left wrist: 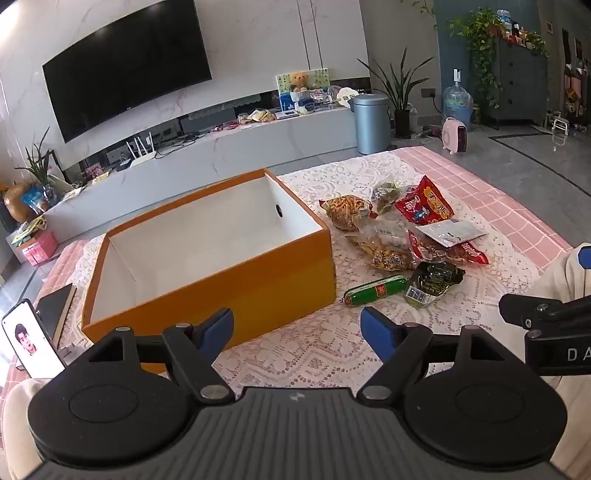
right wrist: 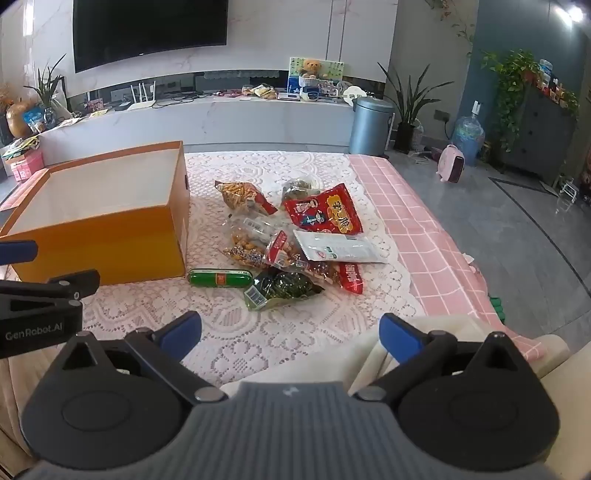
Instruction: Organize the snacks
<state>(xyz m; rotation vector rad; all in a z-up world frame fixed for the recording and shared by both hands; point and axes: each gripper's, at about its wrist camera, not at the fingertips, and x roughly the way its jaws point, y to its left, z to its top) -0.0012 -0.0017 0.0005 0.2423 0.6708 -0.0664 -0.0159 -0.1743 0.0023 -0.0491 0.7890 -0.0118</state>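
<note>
Hovering tongs, both spread wide.
Left gripper point(left wrist: 297, 332) faced the orange box point(left wrist: 229, 291); right gripper point(right wrist: 290, 332) faced the snacks point(right wrist: 291, 240) ahead.

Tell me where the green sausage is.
The green sausage lies on the lace cloth beside the orange box, left of the dark green packet.

TV point(right wrist: 147, 29) on wall far ahead | white router point(left wrist: 138, 155) on the low console below it | grey bin point(right wrist: 370, 125) ahead-right | pink heater point(right wrist: 451, 168) on floor far right | phone point(left wrist: 33, 339) propped close left | lace cloth point(right wrist: 240, 332) just ahead, covering table
</note>
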